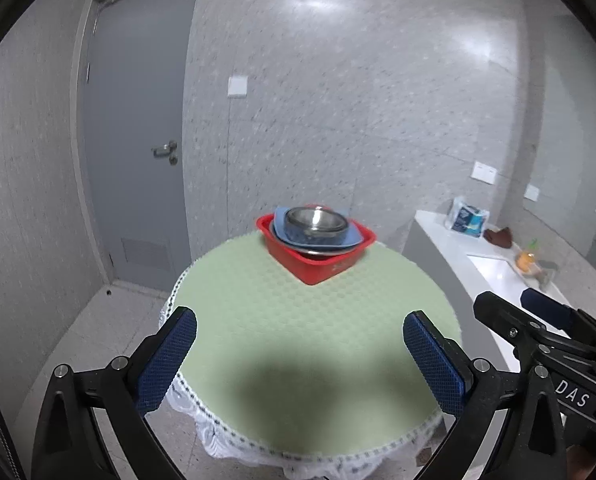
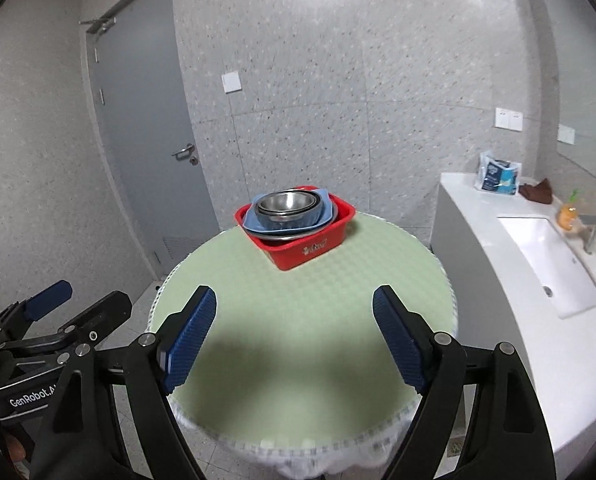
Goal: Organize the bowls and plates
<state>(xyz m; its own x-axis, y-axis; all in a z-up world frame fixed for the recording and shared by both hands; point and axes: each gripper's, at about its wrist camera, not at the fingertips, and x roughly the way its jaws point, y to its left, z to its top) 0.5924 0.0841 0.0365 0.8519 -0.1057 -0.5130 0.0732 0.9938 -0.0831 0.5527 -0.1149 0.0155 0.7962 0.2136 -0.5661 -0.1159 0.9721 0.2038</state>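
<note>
Left claw: jaws standing wide apart, nothing sitting between blue textured pads; pointing forward and tilting downward; black linkage arms spreading out to both lower corners of left wrist view.

Right claw: jaws standing apart, slightly narrower gap, nothing sitting between blue pads; pointing forward and tilting downward.

Both claws sitting side by side, each showing at edge of other's view, not touching.

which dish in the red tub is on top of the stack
The steel bowl is on top, nested in the blue plate; a steel plate's rim shows under that, inside the red tub.
</note>
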